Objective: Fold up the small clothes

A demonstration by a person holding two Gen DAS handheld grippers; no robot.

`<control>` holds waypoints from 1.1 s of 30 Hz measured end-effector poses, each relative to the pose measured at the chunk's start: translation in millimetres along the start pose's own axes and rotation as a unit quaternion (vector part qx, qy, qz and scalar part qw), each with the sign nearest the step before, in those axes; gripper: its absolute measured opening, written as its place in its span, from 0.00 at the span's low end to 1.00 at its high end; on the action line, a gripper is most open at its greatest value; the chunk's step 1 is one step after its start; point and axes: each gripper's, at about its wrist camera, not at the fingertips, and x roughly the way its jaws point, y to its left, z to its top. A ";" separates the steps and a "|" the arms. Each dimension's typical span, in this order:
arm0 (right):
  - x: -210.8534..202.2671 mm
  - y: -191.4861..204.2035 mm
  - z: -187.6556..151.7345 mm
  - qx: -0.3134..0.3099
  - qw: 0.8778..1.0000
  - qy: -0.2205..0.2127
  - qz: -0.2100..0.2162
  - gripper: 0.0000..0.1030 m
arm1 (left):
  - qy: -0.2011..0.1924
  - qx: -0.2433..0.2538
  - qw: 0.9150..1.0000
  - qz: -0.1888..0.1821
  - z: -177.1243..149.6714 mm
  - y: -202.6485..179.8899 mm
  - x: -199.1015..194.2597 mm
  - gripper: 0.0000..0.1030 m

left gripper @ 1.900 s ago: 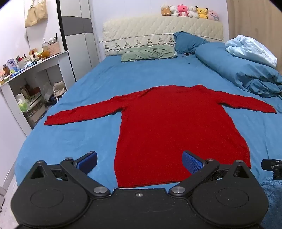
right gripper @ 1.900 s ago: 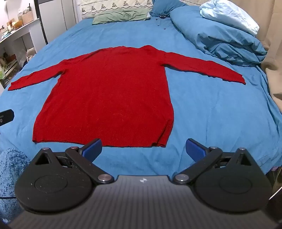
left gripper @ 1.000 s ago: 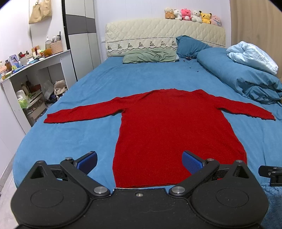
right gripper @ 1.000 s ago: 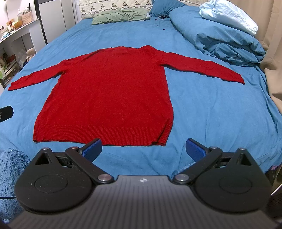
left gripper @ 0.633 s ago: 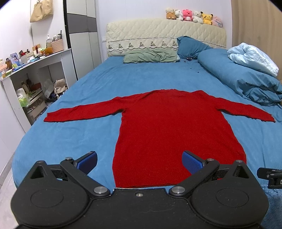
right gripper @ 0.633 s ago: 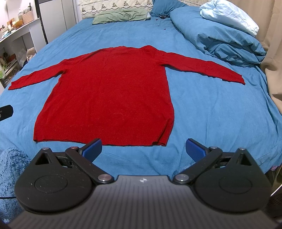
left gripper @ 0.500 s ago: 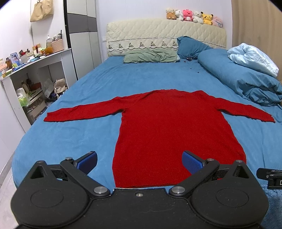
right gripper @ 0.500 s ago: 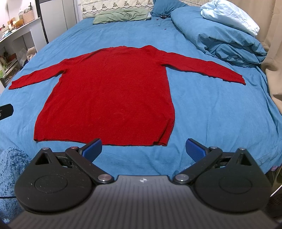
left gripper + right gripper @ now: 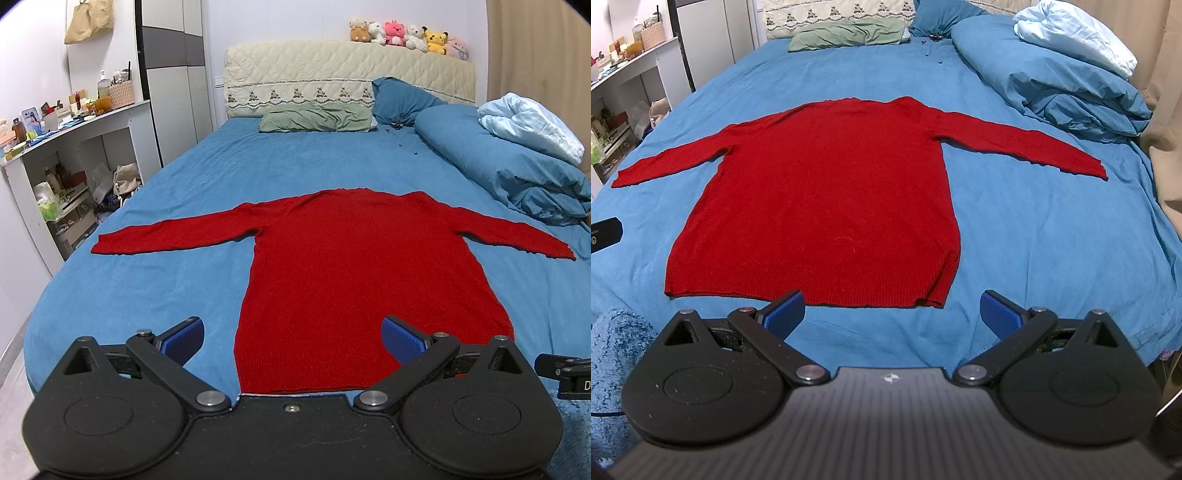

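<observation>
The red sweater (image 9: pixel 365 273) lies flat on the blue bed (image 9: pixel 155 280), both sleeves spread sideways. The hem is nearest the cameras; the neckline points toward the headboard (image 9: pixel 347 74). The long axis of the body runs hem to neck, along the length of the bed. The sleeve axis runs across it.

The left gripper (image 9: pixel 291 334) hangs above the hem near the left hem corner. Its fingers (image 9: pixel 183 338) are spread wide and hold nothing. The right gripper (image 9: pixel 894 306) hangs over the right hem corner, its fingers (image 9: pixel 1001 312) likewise spread wide and empty. No fold is started.

Likely faults from this state:
- Pinching the bed sheet together with the knit. Cause: the fabric lies flush on a soft surface, so a deep approach gathers both layers.
- Gripping only the top layer of the hem. Cause: a shallow approach; the lower layer then drags and the fold skews.
- Uneven lift between the two grippers. Cause: unmatched height or timing; the knit stretches and the edges misalign.
- The right sleeve (image 9: pixel 1027 147) ends near the piled duvet (image 9: pixel 1063 77) and may catch there.
</observation>
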 end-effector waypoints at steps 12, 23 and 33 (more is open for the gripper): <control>0.0 1.1 0.1 -0.001 1.000 0.000 0.000 1.00 | 0.000 -0.003 1.000 0.000 0.1 2.4 -1.0 1.00; 1.0 2.0 0.1 -0.001 1.000 0.002 0.000 1.00 | 0.003 -0.011 1.000 0.002 -0.9 5.9 0.1 1.00; 3.7 3.6 -1.6 0.000 1.000 0.002 0.001 1.00 | 0.003 -0.012 1.000 0.004 -1.3 5.0 -0.3 1.00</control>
